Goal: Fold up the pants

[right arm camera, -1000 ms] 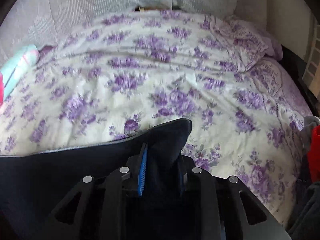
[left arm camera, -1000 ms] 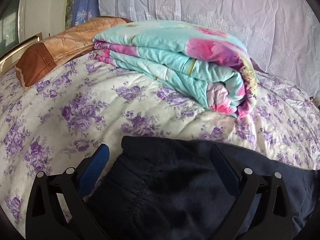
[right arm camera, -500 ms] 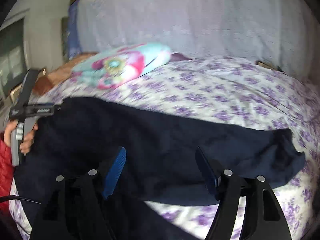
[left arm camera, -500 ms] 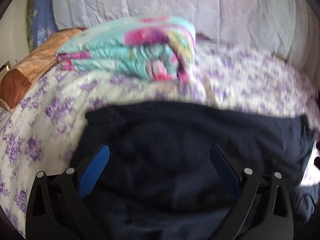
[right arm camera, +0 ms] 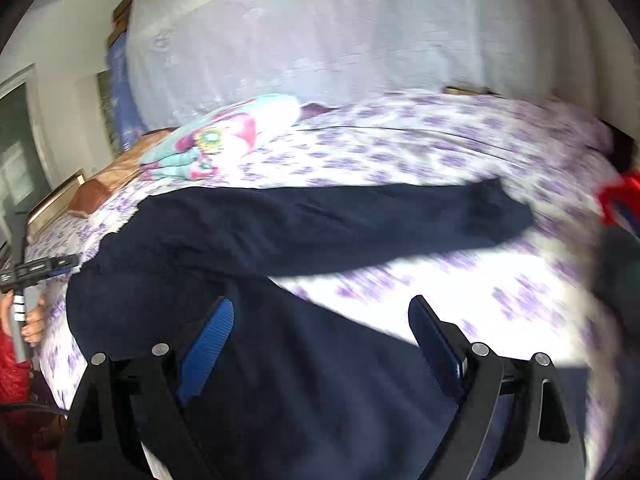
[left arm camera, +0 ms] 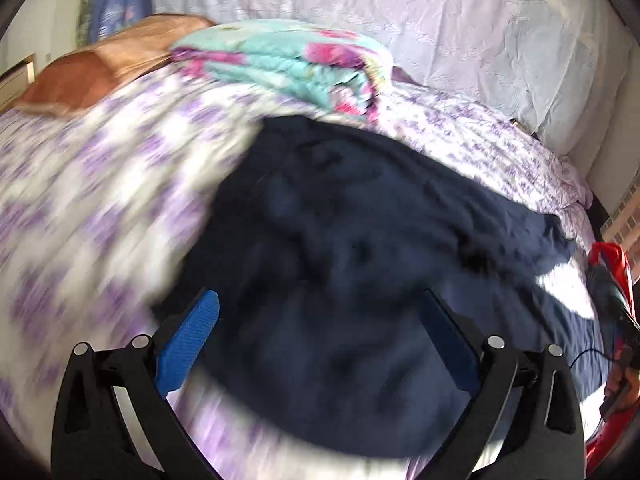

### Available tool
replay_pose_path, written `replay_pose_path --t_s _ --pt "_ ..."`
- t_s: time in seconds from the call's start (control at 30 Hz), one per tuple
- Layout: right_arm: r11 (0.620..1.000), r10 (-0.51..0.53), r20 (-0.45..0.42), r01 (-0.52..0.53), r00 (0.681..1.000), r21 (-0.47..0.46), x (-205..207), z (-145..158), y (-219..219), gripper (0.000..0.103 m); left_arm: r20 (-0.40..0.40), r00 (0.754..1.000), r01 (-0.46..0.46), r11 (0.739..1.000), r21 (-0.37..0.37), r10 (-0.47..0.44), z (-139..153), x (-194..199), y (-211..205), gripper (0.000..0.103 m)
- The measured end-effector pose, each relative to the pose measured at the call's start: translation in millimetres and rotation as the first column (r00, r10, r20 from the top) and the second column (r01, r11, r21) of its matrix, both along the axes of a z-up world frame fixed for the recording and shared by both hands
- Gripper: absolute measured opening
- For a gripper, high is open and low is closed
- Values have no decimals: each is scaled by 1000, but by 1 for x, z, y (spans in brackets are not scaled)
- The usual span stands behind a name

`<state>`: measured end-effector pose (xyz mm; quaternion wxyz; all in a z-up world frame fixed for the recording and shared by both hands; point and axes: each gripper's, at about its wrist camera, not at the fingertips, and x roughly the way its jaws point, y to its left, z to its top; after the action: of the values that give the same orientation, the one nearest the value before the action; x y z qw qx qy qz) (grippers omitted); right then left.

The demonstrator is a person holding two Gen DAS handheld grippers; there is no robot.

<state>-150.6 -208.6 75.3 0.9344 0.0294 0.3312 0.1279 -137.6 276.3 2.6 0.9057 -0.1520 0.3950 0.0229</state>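
Observation:
Dark navy pants lie spread on the floral bedspread. In the right wrist view one leg stretches to the right and the rest of the cloth runs down under the gripper. My left gripper is open above the pants, its blue pads wide apart and pressing nothing. The jaws of my right gripper are opening; cloth lies below and between them but the pads do not press it. The left gripper also shows at the left edge, held in a hand.
A folded turquoise and pink quilt and a brown pillow lie at the far side of the bed. Pale pillows line the back. A red sleeve shows at the right edge. Both views are blurred by motion.
My right gripper was shut on a pant end; it has let go, opened wide and drawn back. My left gripper stayed open and drew back, so more of the pants shows.

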Motion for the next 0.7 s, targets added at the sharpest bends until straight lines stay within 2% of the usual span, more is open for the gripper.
replay_pose_path --t_s 0.13,0.23,0.3,0.37,0.43,0.5,0.53,0.57,0.6,0.7 --pt "988 -151 -14 151 988 24 -64 -17 -53 90 -61 995 -81 996 -47 78 -15 -39 11 98" --pt "979 -187 -45 190 981 78 -90 -34 -75 90 -122 984 -146 980 -133 130 -36 -43 19 98" --pt "977 -187 -66 192 980 91 -97 -44 -81 90 -105 977 -197 974 -113 186 -38 -37 14 98" --pt "976 -185 -72 192 980 107 -104 -49 -83 90 -87 982 -182 972 -147 170 -38 -23 6 98" --pt "972 -179 -81 189 981 140 -114 -51 -87 90 -58 977 -212 961 -178 205 -39 -16 6 97" --pt "972 -169 -92 181 981 150 -122 -52 -90 90 -40 972 -234 954 -186 231 -40 -8 8 60" --pt "973 -170 -96 183 981 144 -129 -53 -92 90 -53 964 -265 947 -184 260 -42 -6 11 36" --pt "973 -177 -99 189 979 130 -134 -54 -94 90 -43 964 -266 936 -229 264 -42 -8 17 25" --pt "974 -181 -103 193 978 120 -139 -55 -95 90 -33 967 -253 929 -271 254 -42 -12 22 21" --pt "971 -199 -127 213 972 107 -145 -61 -101 90 -4 975 -214 933 -289 223 -34 -34 26 16"
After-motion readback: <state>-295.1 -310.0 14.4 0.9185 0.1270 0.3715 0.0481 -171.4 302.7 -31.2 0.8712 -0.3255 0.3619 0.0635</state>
